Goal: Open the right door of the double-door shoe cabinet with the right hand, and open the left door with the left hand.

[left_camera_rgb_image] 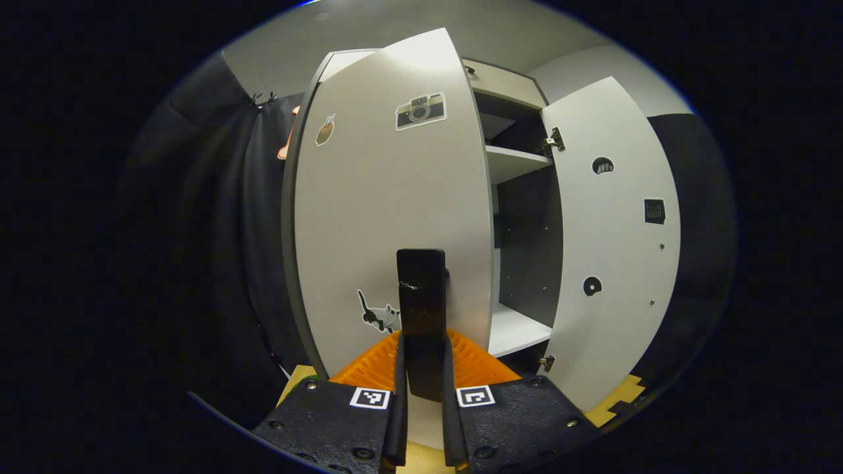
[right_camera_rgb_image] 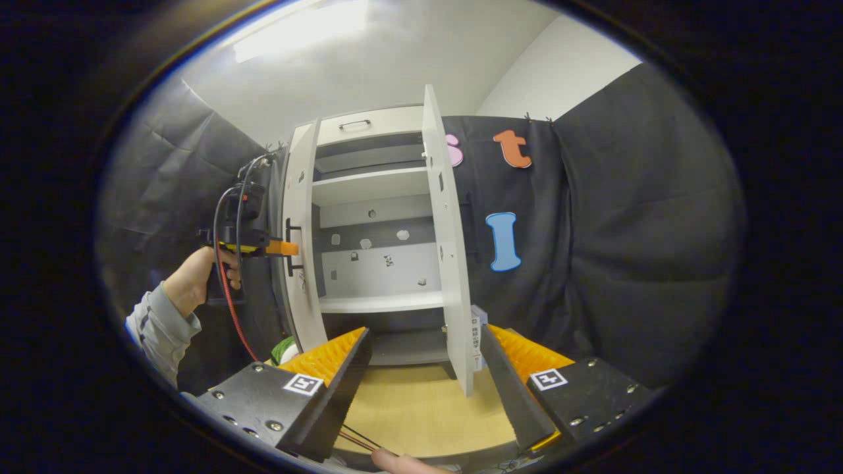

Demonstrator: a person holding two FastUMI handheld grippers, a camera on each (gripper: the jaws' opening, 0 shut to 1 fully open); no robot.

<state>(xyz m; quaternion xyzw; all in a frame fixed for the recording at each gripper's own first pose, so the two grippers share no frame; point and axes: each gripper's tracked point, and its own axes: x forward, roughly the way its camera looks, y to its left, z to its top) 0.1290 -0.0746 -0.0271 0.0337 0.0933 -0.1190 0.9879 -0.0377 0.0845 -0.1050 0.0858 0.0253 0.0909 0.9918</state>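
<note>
Cabinet [right_camera_rgb_image: 369, 217] stands against the black cloth wall [right_camera_rgb_image: 625, 263], both doors swung out.

Left gripper view: left door [left_camera_rgb_image: 388, 217] fills the middle of the frame, outer face toward the camera, carrying a camera sticker [left_camera_rgb_image: 420, 110] near its top and a cat sticker [left_camera_rgb_image: 380, 316] low down. Left claw [left_camera_rgb_image: 425, 368] has its two fingers drawn close together around the dark vertical handle [left_camera_rgb_image: 421, 289] of this door; both fingers [left_camera_rgb_image: 398, 401] lie along the handle's sides, pinching it. To the right of the door's free edge, white shelves [left_camera_rgb_image: 514, 161] show inside. Farther right, right door [left_camera_rgb_image: 612, 230] stands wide open, inner face and hinges [left_camera_rgb_image: 554, 140] visible.

Right gripper view: at the left, a hand [right_camera_rgb_image: 197, 276] with a grey sleeve [right_camera_rgb_image: 155, 329] holds the left claw [right_camera_rgb_image: 288, 248] at the left door's [right_camera_rgb_image: 299, 237] handle [right_camera_rgb_image: 290, 247]. Centre, the open interior with shelves [right_camera_rgb_image: 379, 303]. Right of that, the right door [right_camera_rgb_image: 448, 243] is seen nearly edge-on. Right claw [right_camera_rgb_image: 421, 375] is spread wide at the bottom, fingers well apart, gripping nothing; the door's lower edge sits between them. Wooden floor [right_camera_rgb_image: 421, 408] shows below.
</note>
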